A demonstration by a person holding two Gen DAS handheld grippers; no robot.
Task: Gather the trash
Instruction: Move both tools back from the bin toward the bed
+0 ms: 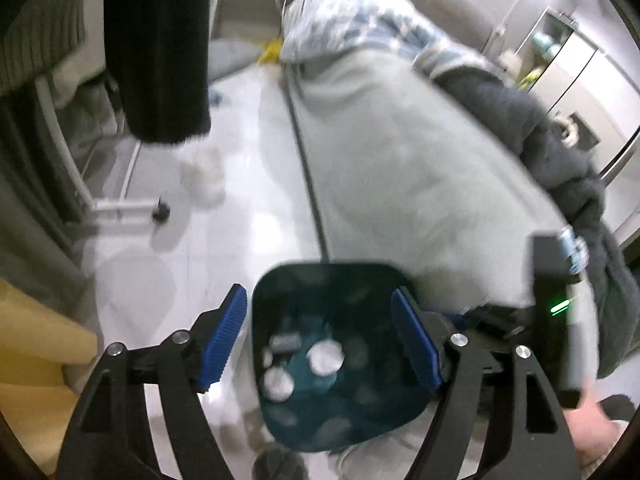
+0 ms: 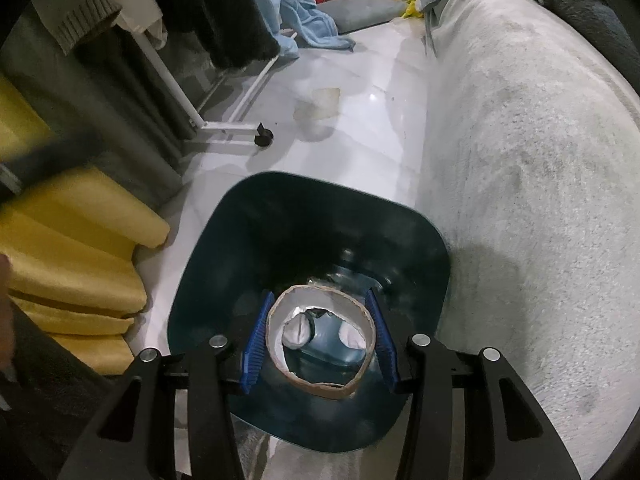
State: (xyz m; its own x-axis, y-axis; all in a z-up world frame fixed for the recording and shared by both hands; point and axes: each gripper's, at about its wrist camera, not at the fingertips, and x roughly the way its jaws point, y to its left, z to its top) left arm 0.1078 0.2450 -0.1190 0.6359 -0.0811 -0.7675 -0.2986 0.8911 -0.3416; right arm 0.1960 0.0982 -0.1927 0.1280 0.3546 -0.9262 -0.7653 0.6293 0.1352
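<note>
The right tongs (image 2: 320, 344) gripped a cardboard tape roll (image 2: 322, 340) by its outer wall, its open bore pointing straight ahead into the dark teal trash bin (image 2: 304, 216) directly beyond the tips, so a release should drop it in. The left tongs (image 1: 320, 340) hovered spread wide and empty over the same bin (image 1: 332, 280), crumpled paper wads (image 1: 326, 356) lying at its bottom.
</note>
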